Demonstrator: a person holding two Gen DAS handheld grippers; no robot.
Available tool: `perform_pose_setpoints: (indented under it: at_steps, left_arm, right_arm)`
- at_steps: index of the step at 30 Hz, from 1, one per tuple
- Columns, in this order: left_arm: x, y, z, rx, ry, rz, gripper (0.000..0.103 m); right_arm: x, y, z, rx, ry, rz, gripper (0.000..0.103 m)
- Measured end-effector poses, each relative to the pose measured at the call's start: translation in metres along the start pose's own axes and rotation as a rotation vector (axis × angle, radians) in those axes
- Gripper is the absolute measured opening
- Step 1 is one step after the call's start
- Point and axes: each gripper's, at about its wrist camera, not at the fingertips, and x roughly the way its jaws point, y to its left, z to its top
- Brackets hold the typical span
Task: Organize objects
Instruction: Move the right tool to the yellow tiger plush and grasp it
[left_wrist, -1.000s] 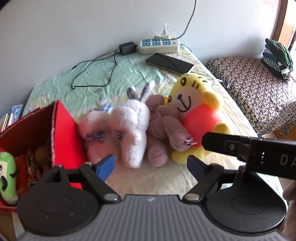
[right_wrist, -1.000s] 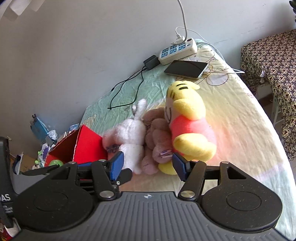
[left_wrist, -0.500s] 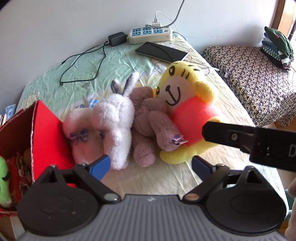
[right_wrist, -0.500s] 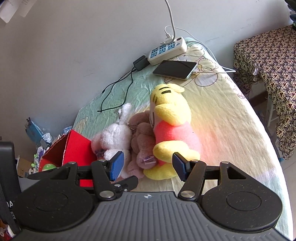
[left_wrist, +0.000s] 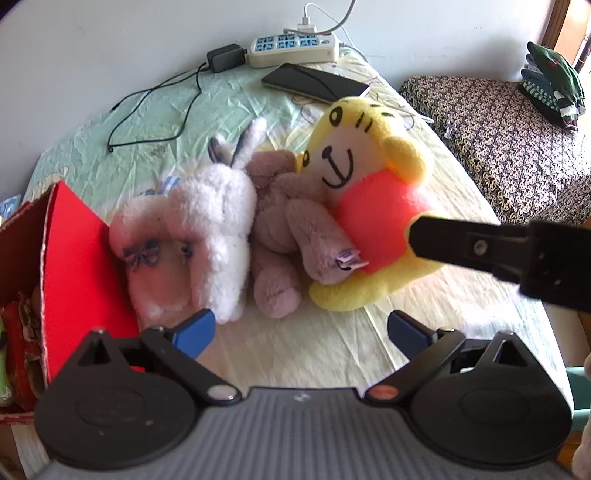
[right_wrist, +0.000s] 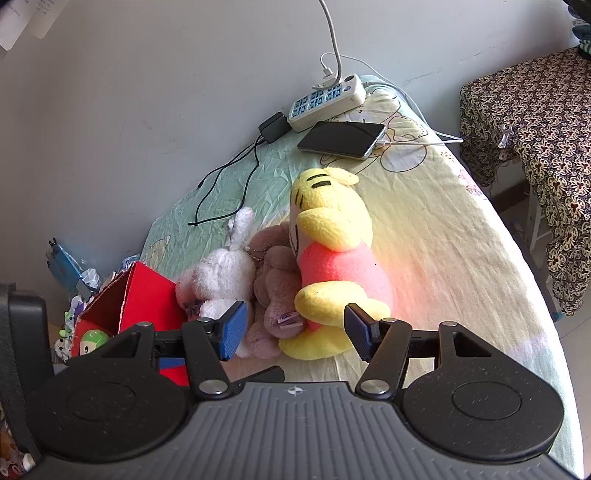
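My left gripper (left_wrist: 301, 330) and right gripper (right_wrist: 291, 328) both have fingers spread, holding nothing, near the toys. Tiger (left_wrist: 373, 206), bear (left_wrist: 288, 236) and bunny (left_wrist: 207, 225) lie touching in a row on the bed (left_wrist: 332, 350); red box (left_wrist: 70, 258) just beside the bunny.

A plain grey-white wall (right_wrist: 147, 110) stands behind a bed (right_wrist: 443, 258) covered with a pale yellow and green printed sheet. Sunlight falls warm across the sheet. To the right stands a piece of furniture draped in dark patterned cloth (left_wrist: 498, 122), with folded clothes (left_wrist: 554, 85) stacked on it. Pale floor (right_wrist: 574, 332) shows beside the bed.
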Motion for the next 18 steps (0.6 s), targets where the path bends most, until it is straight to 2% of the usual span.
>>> perform_pose_setpoints:
  at_steps: [12, 18]
  left_arm:
    - [0.010, -0.008, -0.005, 0.025, 0.011, -0.022, 0.100]
    - [0.017, -0.005, -0.002, 0.015, 0.006, -0.083, 0.100]
  right_arm:
    - [0.003, -0.013, 0.011, 0.011, -0.032, -0.033, 0.062]
    - [0.015, -0.021, 0.020, 0.001, -0.033, -0.050, 0.062]
